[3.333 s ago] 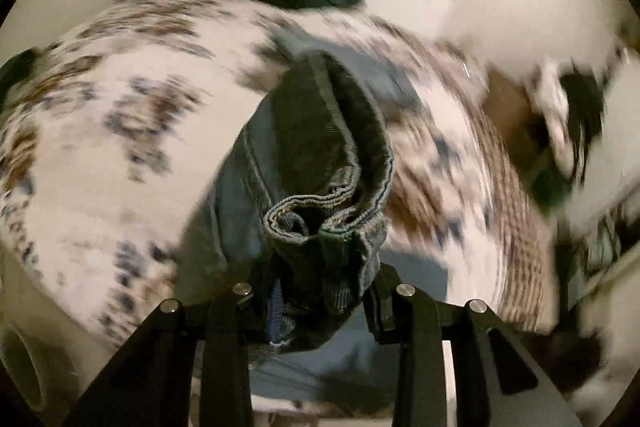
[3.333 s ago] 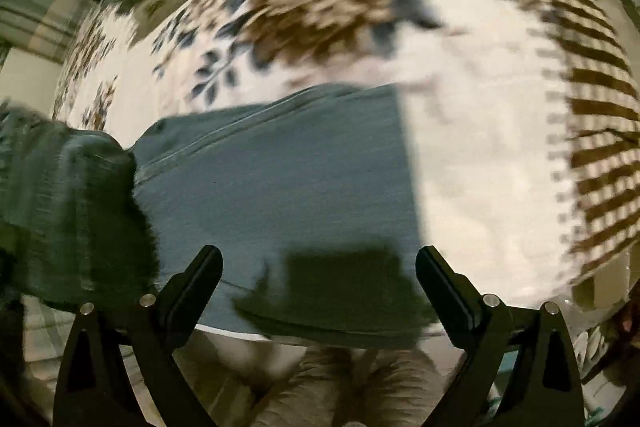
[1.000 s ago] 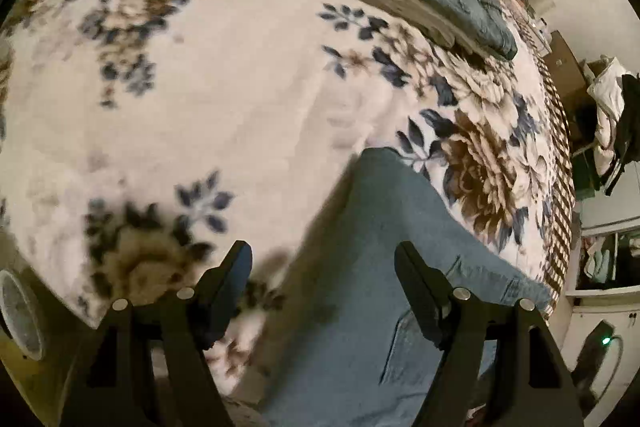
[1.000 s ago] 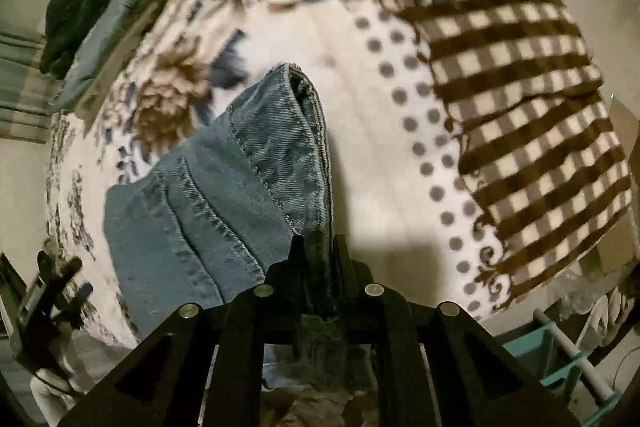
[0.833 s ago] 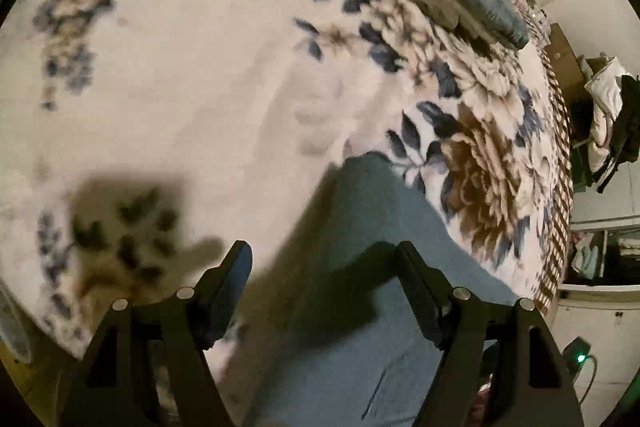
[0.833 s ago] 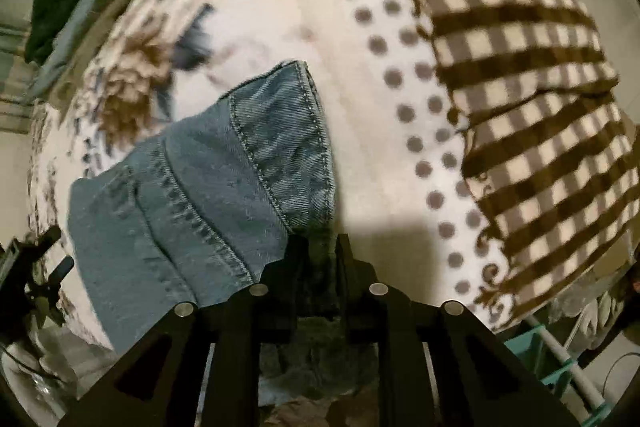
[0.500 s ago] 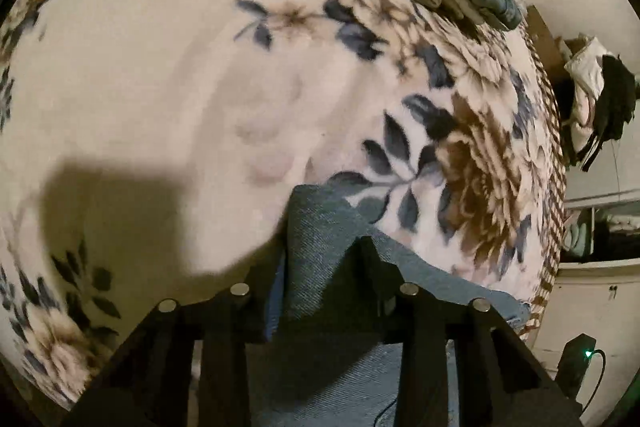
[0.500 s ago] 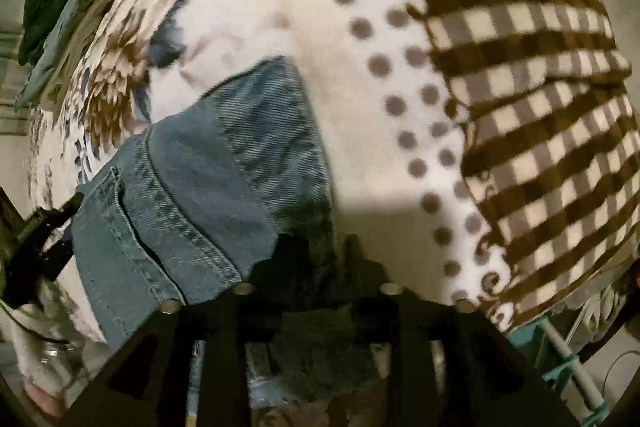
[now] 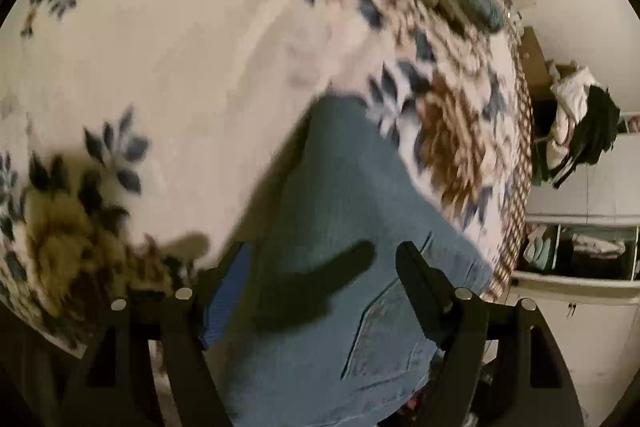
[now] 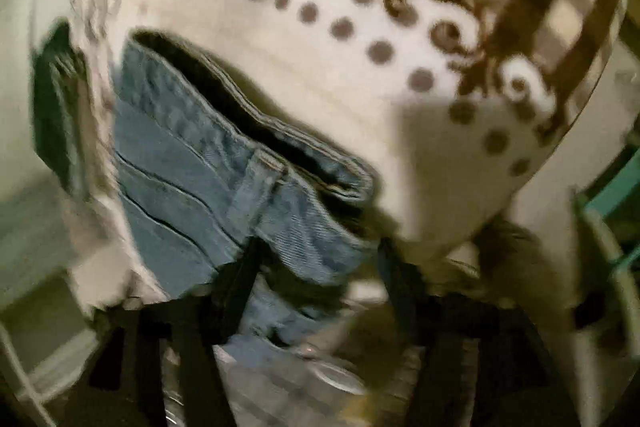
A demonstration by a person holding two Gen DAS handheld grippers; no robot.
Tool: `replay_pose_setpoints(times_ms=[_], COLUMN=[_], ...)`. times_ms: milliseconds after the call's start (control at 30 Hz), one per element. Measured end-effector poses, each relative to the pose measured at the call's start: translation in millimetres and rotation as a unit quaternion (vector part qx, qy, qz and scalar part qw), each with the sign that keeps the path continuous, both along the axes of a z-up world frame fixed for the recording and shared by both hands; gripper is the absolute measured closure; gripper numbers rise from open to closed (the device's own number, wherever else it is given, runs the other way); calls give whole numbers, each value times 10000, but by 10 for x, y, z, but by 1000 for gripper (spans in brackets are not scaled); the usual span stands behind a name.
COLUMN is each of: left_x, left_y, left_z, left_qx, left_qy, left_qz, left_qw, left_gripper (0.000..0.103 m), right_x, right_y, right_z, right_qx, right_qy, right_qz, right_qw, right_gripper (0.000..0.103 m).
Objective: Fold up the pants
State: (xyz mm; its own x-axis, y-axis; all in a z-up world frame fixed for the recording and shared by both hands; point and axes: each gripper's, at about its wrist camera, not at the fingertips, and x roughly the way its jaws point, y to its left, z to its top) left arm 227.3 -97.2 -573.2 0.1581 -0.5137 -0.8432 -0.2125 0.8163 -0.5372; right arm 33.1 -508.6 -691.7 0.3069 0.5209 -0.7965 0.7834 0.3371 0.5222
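The jeans (image 9: 340, 227) lie folded on the blanket (image 9: 180, 67) that covers the bed, near its front edge, with a back pocket showing in the left view and the waistband gaping open in the right view (image 10: 248, 147). The left gripper (image 9: 316, 267) hovers just above the denim with its fingers spread wide and nothing between them. The right gripper (image 10: 316, 259) is also parted, the waistband corner lying in the gap, though blur makes it hard to say whether a finger touches the cloth. By the look of it the step in hand is letting go of a finished fold and settling it. To do that well, both grippers should lift straight up and away so no finger drags a layer with it. The gaping waistband wants pressing flat so the layers lie edge on edge, and any next fold should start only once the denim lies smooth. The bundle sits close to the bed's edge, so a sideways tug could pull it off. As for containers, an open shelf (image 9: 580, 251) to the right of the bed holds what seem to be clothes, too small to make out. A teal frame (image 10: 612, 203) stands beside the bed, contents unseen.
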Motion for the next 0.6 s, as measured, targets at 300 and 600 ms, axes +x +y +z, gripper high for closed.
replay_pose_setpoints(times_ms=[300, 600], left_x=[-25, 241], left_y=[-144, -227], left_z=[-184, -129], left_qx=[149, -87], left_qy=[126, -99], left_qz=[-256, -319], left_qw=[9995, 9994], left_gripper=[18, 18], right_x=[-57, -209], right_y=[-50, -151], right_z=[300, 124], right_qx=[-1050, 122], right_qy=[79, -447], right_qz=[688, 422], right_qw=[9921, 9980], right_gripper=[86, 35])
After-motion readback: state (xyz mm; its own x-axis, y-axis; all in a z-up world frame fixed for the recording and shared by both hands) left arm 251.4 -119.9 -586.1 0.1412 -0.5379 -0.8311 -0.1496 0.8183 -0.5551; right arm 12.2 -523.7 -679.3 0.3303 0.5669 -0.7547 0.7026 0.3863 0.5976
